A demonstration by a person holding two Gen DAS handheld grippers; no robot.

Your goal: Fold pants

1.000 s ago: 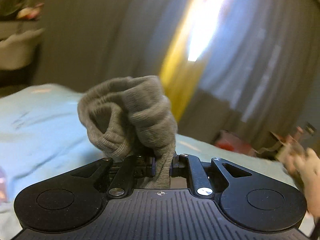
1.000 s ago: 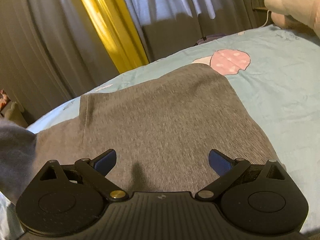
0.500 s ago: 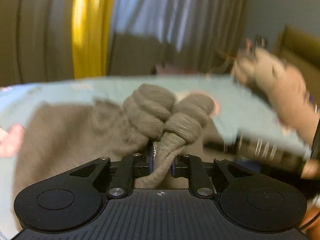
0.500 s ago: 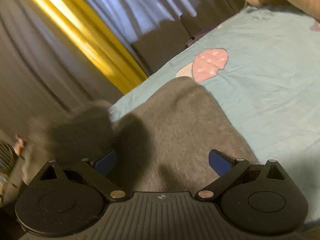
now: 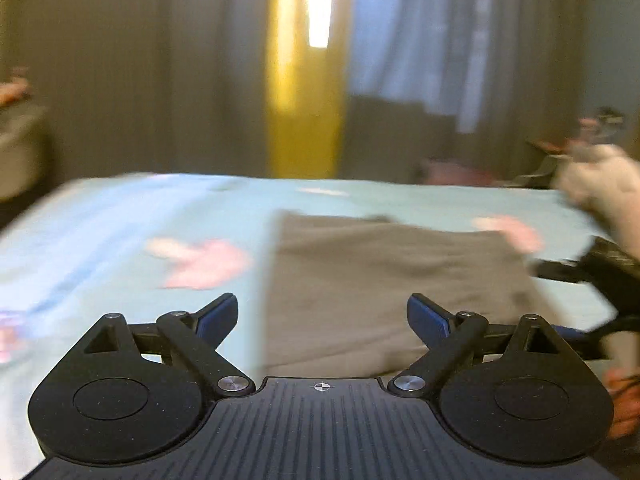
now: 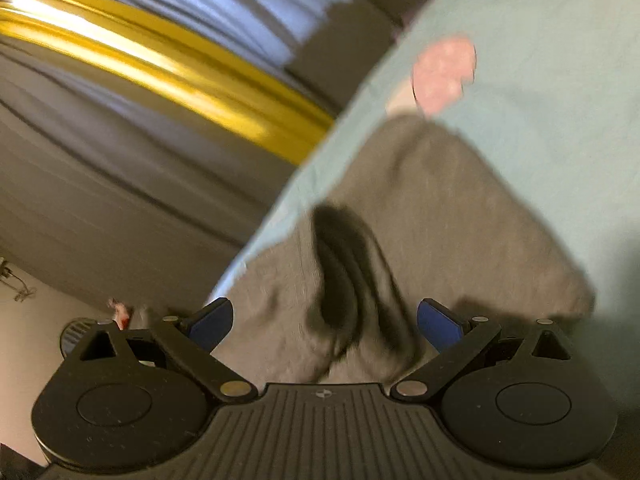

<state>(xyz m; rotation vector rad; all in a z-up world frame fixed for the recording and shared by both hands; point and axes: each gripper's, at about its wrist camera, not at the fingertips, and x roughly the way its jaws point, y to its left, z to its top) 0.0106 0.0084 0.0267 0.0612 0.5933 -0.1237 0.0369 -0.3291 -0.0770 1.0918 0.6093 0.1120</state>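
Behind the light blue bed (image 5: 100, 216) curtains are seen, and the grey pants (image 5: 380, 280) lie folded flat just ahead of the left claw (image 5: 322, 316) and right claw (image 6: 324, 320), both wide and empty, so the edges should be pressed smooth gently.

Grey-brown pants (image 5: 384, 280) lie on a pale turquoise bedsheet (image 5: 120, 216) printed with pink mushroom shapes (image 6: 444, 70). Behind hang grey curtains (image 5: 140, 60) split by a yellow curtain (image 5: 304, 120); the black grippers' fingers (image 5: 218, 316) are blue-padded.
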